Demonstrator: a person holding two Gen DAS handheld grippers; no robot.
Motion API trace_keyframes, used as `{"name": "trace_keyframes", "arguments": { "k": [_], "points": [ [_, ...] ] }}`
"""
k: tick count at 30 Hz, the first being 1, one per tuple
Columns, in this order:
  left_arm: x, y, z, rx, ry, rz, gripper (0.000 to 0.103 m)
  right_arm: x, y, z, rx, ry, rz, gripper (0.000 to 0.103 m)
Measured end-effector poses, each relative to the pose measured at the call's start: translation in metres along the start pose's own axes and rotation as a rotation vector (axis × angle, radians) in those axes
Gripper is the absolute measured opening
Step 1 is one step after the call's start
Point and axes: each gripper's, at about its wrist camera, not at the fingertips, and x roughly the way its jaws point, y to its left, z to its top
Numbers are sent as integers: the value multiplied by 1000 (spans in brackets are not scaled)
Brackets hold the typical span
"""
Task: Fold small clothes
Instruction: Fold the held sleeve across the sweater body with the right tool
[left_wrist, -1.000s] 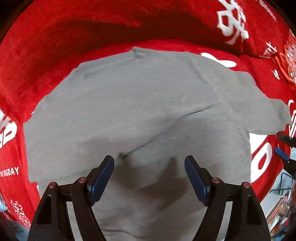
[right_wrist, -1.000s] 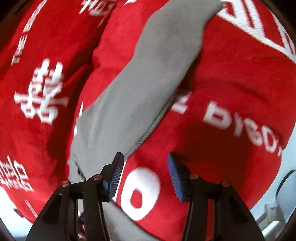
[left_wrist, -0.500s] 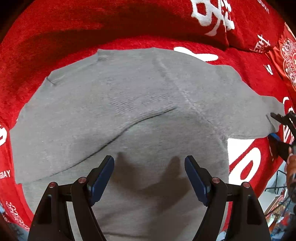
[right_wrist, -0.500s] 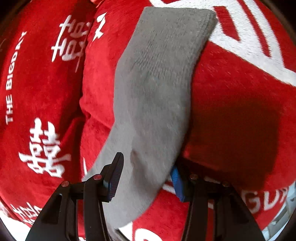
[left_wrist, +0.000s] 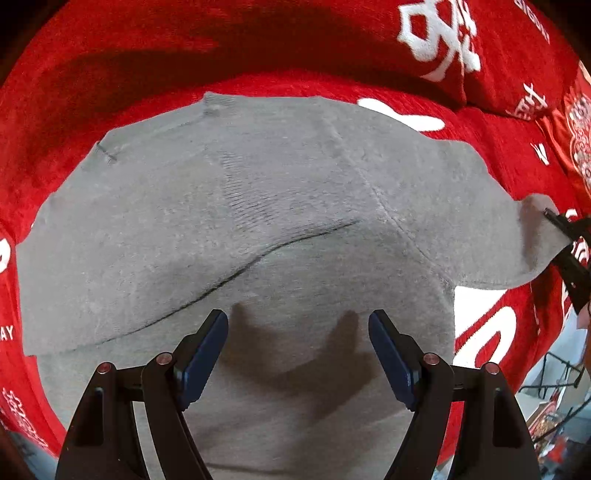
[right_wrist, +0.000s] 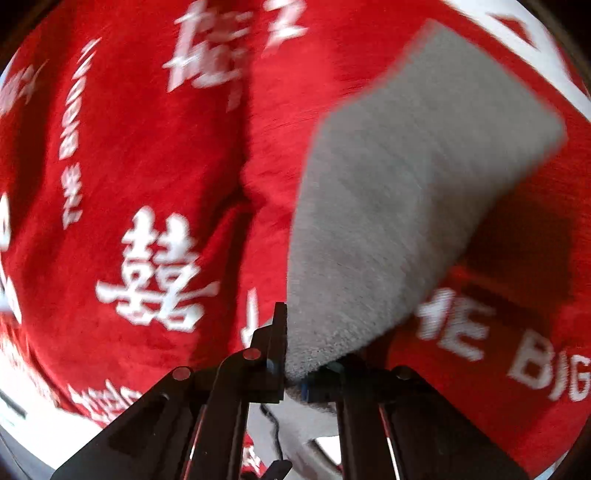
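Note:
A small grey knit sweater (left_wrist: 258, 221) lies spread on a red blanket (left_wrist: 184, 55) with white lettering. My left gripper (left_wrist: 297, 350) is open and hovers over the sweater's lower middle, touching nothing. My right gripper (right_wrist: 306, 365) is shut on the end of the grey sleeve (right_wrist: 388, 206) and holds it lifted off the blanket. In the left wrist view the right gripper (left_wrist: 569, 251) shows at the far right edge, pinching the sleeve tip (left_wrist: 532, 243).
The red blanket (right_wrist: 129, 166) covers the whole surface and rises in a fold behind the sweater. At the lower right of the left wrist view, past the blanket's edge, there is floor and dark metal framework (left_wrist: 554, 387).
My right gripper has closed on the sleeve end and raised it. My left gripper has stayed open, drifting slightly over the sweater.

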Motion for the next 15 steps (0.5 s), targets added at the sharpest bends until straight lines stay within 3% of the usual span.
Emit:
{"name": "trace_keyframes", "arguments": {
  "k": [7, 11, 15],
  "points": [
    [-16, 48, -8, -68, -47, 32, 80, 53, 113, -55, -370, 165, 52, 6],
    [-24, 87, -14, -145, -70, 59, 80, 102, 178, -122, -653, 297, 40, 6],
    [-31, 133, -23, -230, -92, 86, 80, 161, 201, -206, -875, 458, -32, 6]
  ]
}}
